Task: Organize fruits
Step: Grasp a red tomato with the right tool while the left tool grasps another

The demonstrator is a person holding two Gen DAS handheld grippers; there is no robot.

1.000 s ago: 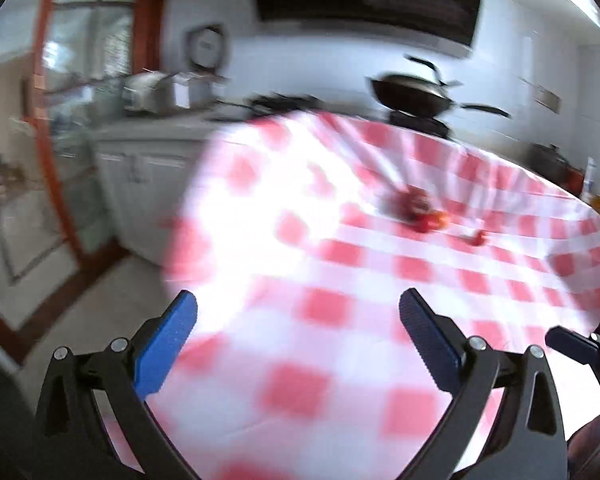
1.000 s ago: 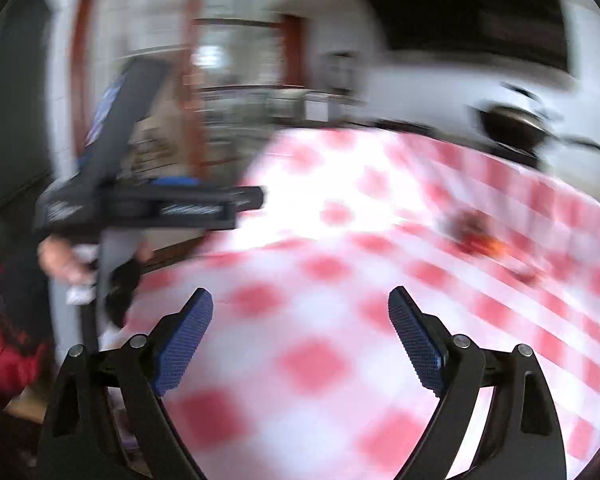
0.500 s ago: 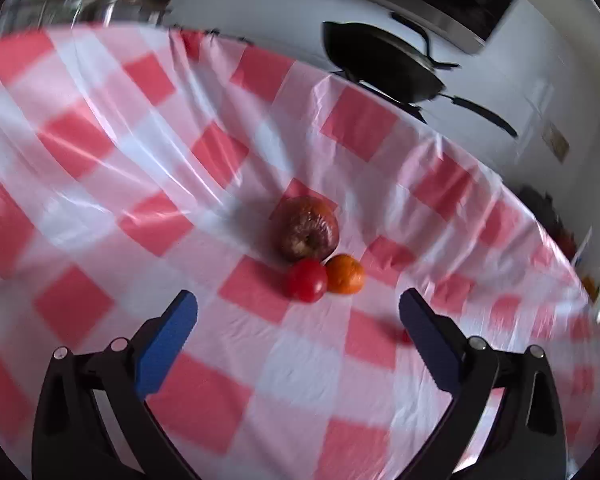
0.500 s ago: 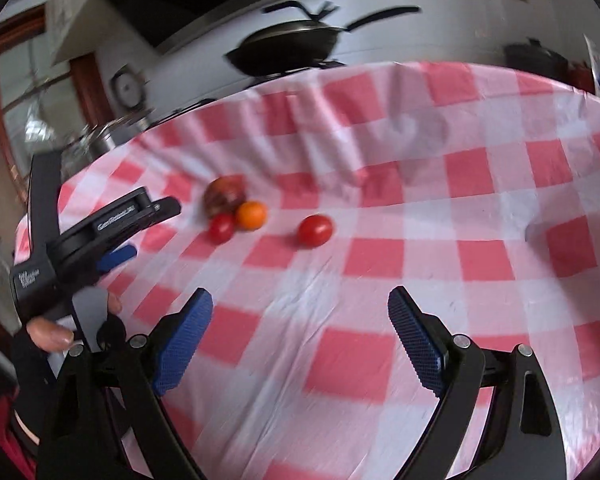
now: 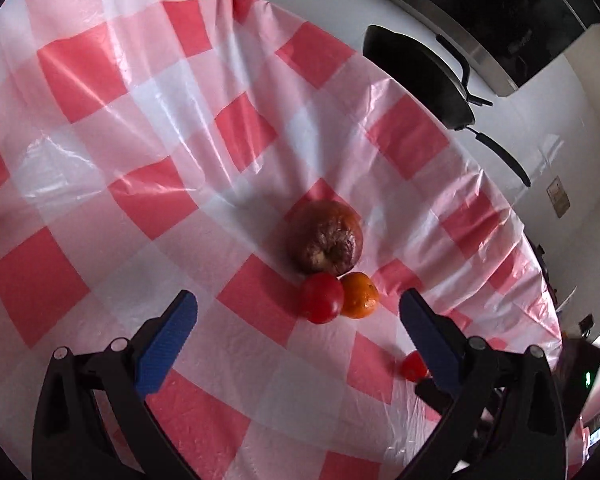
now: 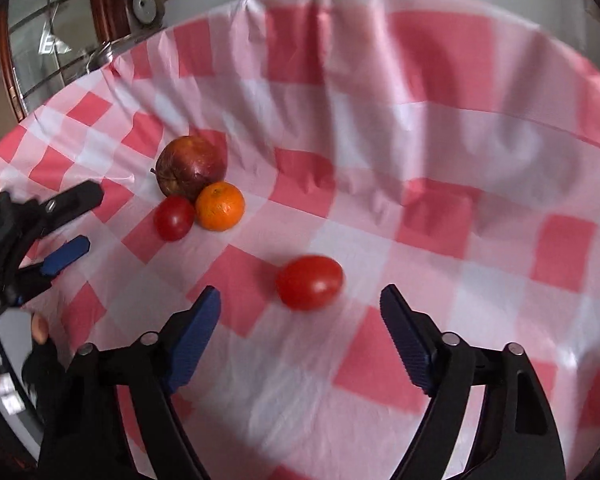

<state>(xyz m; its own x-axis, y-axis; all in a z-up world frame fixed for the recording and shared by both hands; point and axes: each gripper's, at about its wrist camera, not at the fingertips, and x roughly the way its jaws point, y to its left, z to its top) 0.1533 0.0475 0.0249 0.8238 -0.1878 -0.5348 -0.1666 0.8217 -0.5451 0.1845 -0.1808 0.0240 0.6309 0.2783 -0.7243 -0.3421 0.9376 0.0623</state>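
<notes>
On the red-and-white checked tablecloth (image 5: 148, 200) a wrinkled dark red apple (image 5: 326, 236) touches a small red tomato (image 5: 321, 298) and an orange (image 5: 360, 295). My left gripper (image 5: 298, 300) is open just short of this cluster, with nothing between its fingers. A second tomato (image 5: 410, 366) peeks out beside its right finger. In the right wrist view that lone tomato (image 6: 310, 282) lies apart from the apple (image 6: 190, 166), orange (image 6: 220, 206) and small tomato (image 6: 174, 218). My right gripper (image 6: 300, 295) hovers at the lone tomato, jaws closing, pads clear of it. The left gripper (image 6: 76, 224) shows at the left.
A black wok (image 5: 416, 76) sits on the stove beyond the table's far edge, under a dark range hood. A round dial (image 6: 144, 0) and a glass door with a wooden frame (image 6: 8, 64) stand behind. A person's hand (image 6: 40, 328) holds the left gripper.
Both grippers have swung in over the table toward the fruit. The right one has come close to the lone tomato and its jaws have narrowed. The left one has barely shifted lately.
</notes>
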